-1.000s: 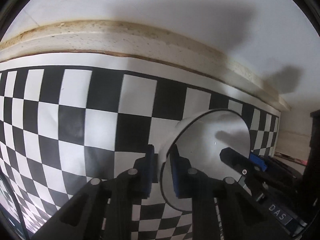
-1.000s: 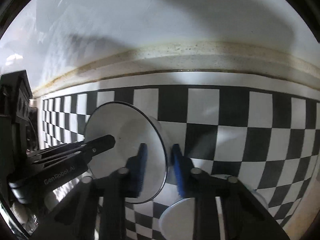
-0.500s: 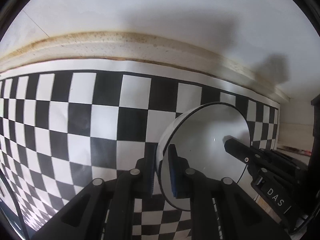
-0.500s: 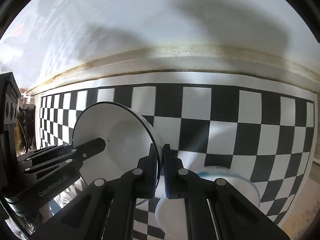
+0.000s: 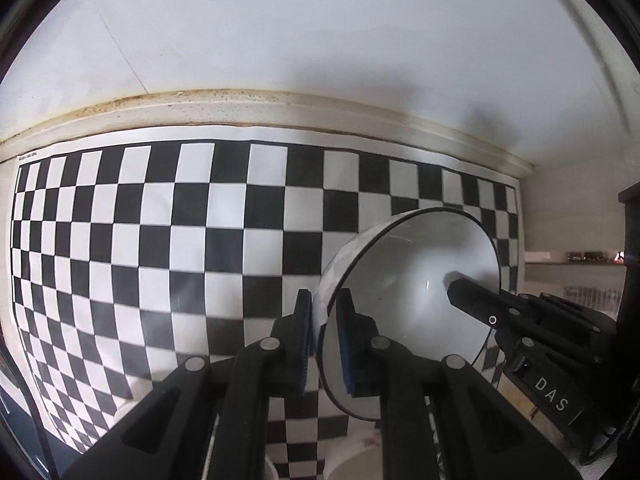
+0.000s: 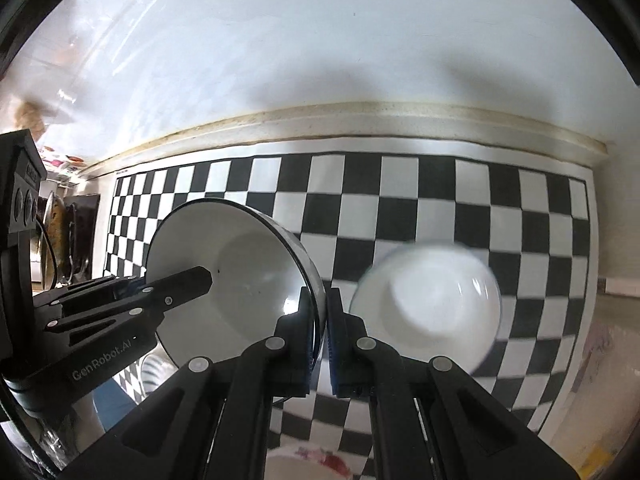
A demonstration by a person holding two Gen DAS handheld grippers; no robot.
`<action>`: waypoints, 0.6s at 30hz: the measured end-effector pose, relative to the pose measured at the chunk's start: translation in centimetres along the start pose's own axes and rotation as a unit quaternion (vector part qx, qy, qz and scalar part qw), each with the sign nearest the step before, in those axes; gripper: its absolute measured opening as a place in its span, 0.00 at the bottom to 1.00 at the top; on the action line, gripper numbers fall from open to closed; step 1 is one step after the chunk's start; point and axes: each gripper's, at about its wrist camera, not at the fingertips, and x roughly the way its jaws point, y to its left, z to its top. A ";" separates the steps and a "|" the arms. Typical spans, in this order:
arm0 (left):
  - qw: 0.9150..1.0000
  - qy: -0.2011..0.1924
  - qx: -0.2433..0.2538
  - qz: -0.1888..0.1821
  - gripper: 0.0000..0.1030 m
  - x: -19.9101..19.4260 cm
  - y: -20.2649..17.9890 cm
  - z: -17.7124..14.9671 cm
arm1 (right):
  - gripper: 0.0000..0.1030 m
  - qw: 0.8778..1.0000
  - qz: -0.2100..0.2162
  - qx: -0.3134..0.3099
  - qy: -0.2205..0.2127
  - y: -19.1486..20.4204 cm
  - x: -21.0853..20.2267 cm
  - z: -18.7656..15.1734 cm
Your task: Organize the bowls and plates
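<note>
Two grippers share one load here, so most of the risk is in how well you keep them together.

- Your left gripper [image 5: 322, 336] is closed almost fully on one side of the dark-rimmed bowl [image 5: 412, 280]. Your right gripper [image 6: 325, 332] is pinched tight on the opposite side. The bowl hangs between them above the checked mat [image 5: 160, 240] and looks clear of it.
- Each grip is only a thin bite on a smooth, glazed rim. If one hand rises or swings faster than the other, the bowl could twist and slide out of the pads.
- Pulling your hands apart, or pushing them together, would lever the rim against the pads and could chip it or break a grip.
- A second white bowl [image 6: 428, 308] sits on the mat toward its right edge, close under your right gripper. A patterned dish [image 6: 308, 460] lies at the near edge. Coming down carelessly could knock either one.
</note>
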 end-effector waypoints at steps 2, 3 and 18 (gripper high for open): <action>1.000 -0.002 0.011 0.001 0.10 -0.5 -0.8 -1.2 | 0.07 1.000 0.001 0.003 -0.004 -0.4 -1.2 -1.3; 1.000 -0.003 0.015 0.002 0.10 -0.9 -1.1 -1.8 | 0.07 1.000 0.001 0.004 -0.007 -0.4 -1.8 -2.2; 0.995 0.039 0.087 -0.013 0.10 -1.7 -3.3 -12.2 | 0.07 0.999 -0.001 0.053 -0.011 -0.9 -3.9 -16.8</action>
